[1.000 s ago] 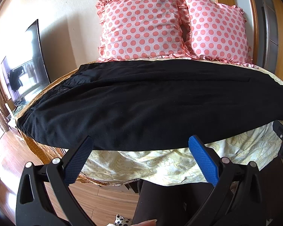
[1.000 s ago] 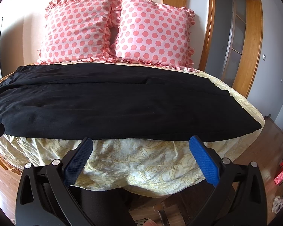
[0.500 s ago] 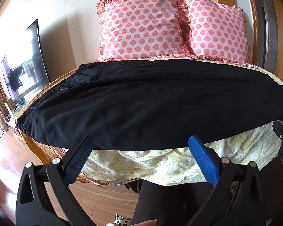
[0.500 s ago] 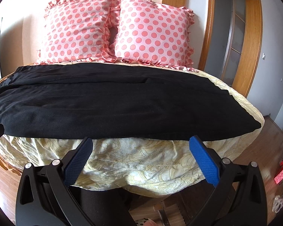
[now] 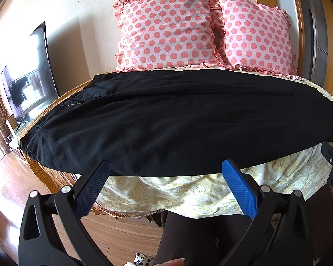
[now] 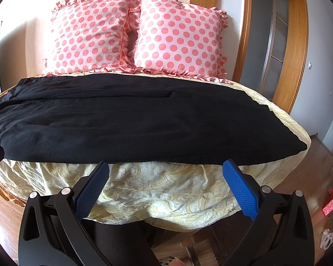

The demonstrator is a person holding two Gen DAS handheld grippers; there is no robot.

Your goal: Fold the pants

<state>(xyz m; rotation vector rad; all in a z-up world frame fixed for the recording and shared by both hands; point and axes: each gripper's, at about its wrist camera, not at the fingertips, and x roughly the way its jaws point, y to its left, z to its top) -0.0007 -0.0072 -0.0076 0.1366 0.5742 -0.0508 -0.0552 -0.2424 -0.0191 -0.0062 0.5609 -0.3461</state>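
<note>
Pants (image 5: 177,122) lie spread flat across the bed (image 5: 188,190), laid out for folding. Left tool (image 5: 164,179) and right tool (image 6: 165,177), both spread wide and holding nothing, hover just short of the near edge.

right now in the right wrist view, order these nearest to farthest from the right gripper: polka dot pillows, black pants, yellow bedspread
1. Yellow bedspread, draped over the bed edge just ahead of the right gripper.
2. Black pants, spread flat across the bed's middle.
3. Polka dot pillows, propped against the far wall.
</note>
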